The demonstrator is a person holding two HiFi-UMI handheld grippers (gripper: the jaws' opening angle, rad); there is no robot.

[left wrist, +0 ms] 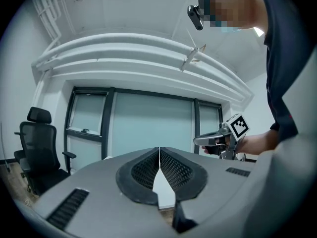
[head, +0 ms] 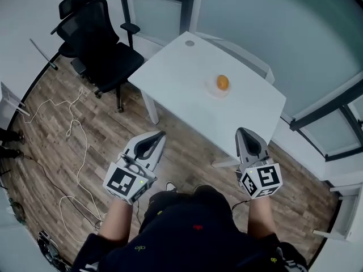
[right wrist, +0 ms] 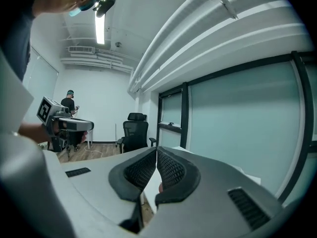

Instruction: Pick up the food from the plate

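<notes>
I see the orange food sitting on a small plate on the white table. My left gripper and right gripper hover short of it, jaws together, empty.

White table, small plate on it, round disc at far corner

The tabletop is smooth, matt white. The floor looks like wood planks. The chair is black mesh. The left gripper and right gripper have matt grey plastic shells with black, rough-textured pads.
</notes>
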